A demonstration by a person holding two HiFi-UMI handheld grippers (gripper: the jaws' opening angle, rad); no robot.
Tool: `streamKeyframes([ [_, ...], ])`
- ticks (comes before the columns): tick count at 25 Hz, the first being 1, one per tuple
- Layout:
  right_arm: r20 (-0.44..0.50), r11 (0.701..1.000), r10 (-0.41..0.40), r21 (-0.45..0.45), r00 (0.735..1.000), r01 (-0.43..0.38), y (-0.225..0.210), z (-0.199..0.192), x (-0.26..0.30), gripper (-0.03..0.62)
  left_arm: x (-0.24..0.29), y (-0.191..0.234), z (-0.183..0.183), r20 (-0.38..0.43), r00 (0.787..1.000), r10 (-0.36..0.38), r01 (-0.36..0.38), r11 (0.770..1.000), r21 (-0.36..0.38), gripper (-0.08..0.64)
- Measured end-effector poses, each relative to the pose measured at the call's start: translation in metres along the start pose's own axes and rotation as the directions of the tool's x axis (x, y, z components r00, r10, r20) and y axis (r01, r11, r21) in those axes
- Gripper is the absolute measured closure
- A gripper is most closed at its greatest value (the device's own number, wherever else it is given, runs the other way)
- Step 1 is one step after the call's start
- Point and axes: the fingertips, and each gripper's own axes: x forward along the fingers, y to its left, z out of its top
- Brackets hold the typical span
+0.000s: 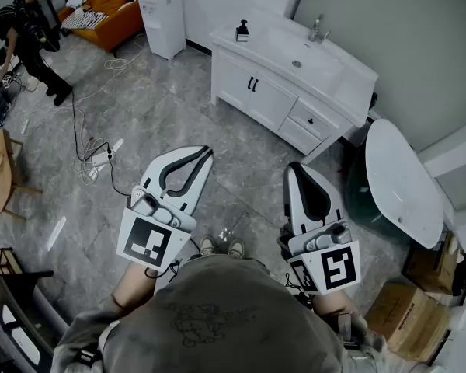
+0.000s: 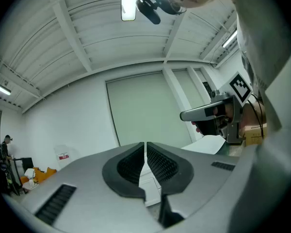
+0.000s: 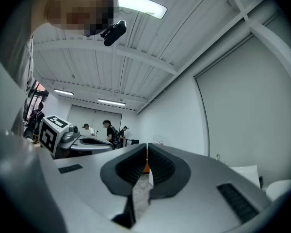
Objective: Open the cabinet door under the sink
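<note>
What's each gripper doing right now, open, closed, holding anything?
Left gripper: closed, jaws together, holding nothing.
Right gripper: closed, jaws together, holding nothing.

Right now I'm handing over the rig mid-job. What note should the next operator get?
Left hand-held gripper: shut, empty, held out over the floor.
Right hand-held gripper: shut, empty, beside the left one.
Cabinet: ahead across the floor, under the sink. Both doors are closed, with the black handles at the seam.
Done: nothing yet; neither gripper is near the cabinet.
Left: walk up, open one gripper, close it on a handle and pull that door open.
</note>
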Motion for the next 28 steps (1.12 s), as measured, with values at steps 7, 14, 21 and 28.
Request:
streamKeyframes([
  [7,-0.007,1.0,-0.009,-0.005,1.0,0.009,-0.001,0.001,0.003,0.56,-0.003,0.004,0.001,0.008,1.0,0.001,-0.001,1.0,-0.005,0.531],
  [14,-0.026,1.0,-0.005,-0.01,1.0,0.005,0.003,-0.005,0.014,0.56,-0.003,0.009,-0.004,0.011,1.0,-0.012,0.012,1.0,-0.004,0.531],
  [21,-0.042,1.0,-0.005,-0.024,0.999,0.004,0.017,-0.01,0.031,0.56,-0.012,0.025,-0.01,0.029,0.999,-0.013,0.014,1.0,-0.02,0.529],
  [28,-0.056,1.0,-0.009,-0.021,0.998,0.008,0.03,-0.022,0.051,0.558,-0.019,0.041,-0.027,0.01,1.0,-0.017,0.018,0.999,-0.051,0.531],
])
